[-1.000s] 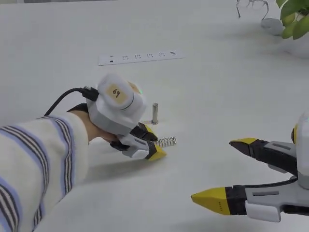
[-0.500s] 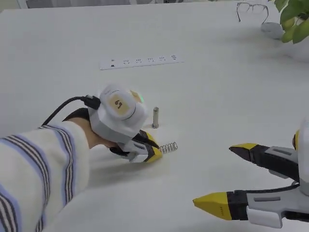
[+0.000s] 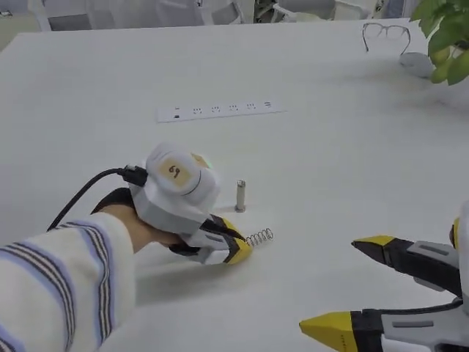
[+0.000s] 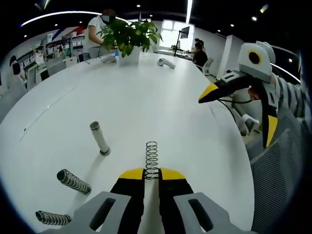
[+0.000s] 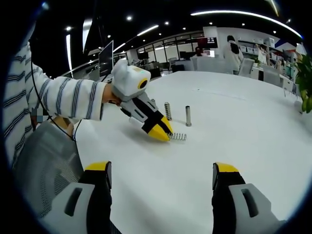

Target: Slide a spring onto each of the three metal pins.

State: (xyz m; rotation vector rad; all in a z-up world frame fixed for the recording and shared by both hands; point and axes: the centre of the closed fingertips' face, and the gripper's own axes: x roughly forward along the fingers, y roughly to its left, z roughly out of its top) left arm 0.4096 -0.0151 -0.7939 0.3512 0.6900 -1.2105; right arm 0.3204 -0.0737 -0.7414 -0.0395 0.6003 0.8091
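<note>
White table [image 3: 330, 147]: left tongs [image 4: 152, 171] pinch spring [image 4: 151, 153] near bare pin [image 4: 99, 138].

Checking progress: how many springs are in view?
3: one spring gripped by the left hand-held gripper; a second spring and a third spring sit on pins nearby.

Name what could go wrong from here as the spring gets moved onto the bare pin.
1. The left hand-held gripper pinches the spring only by its very end, so it may slip or flick away when lifted.
2. The spring lies flat while the bare pin stands upright; a crooked approach could snag its top or tip it over.
3. A pin already carrying a spring stands close by and could get knocked.
</note>
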